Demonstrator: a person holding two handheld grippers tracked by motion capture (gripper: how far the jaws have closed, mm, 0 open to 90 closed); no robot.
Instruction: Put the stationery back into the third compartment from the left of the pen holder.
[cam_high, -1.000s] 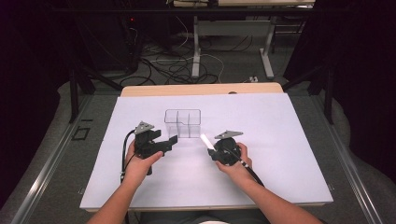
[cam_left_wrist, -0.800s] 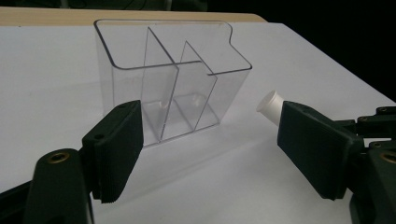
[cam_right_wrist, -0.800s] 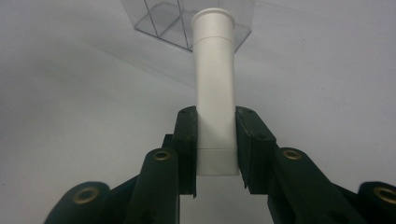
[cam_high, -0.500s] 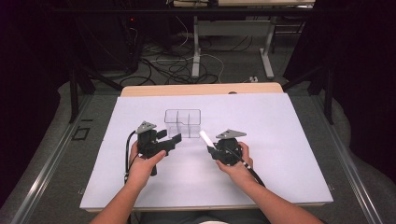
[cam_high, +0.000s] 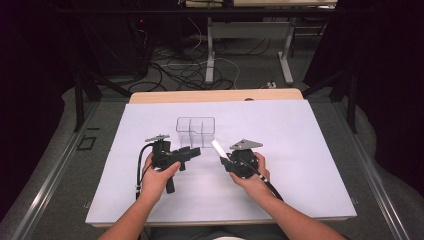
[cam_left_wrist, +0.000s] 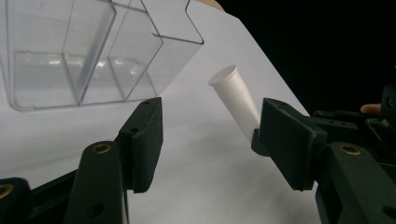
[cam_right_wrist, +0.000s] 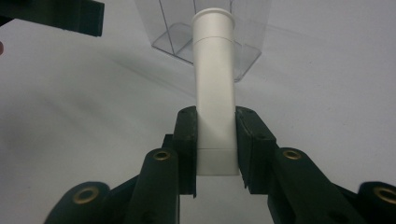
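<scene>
Now a white tube (cam_right_wrist: 214, 88) is pinched by the right gripper (cam_right_wrist: 215, 140) near the clear box (cam_high: 195, 131); the left gripper (cam_left_wrist: 210, 140) is held spread, its fingers just closing on nothing.

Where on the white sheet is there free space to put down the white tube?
Free: the white sheet right of the right gripper, and left of the left gripper. Crowded: the middle, where the clear divided box, both grippers and the held white tube sit close together.
</scene>
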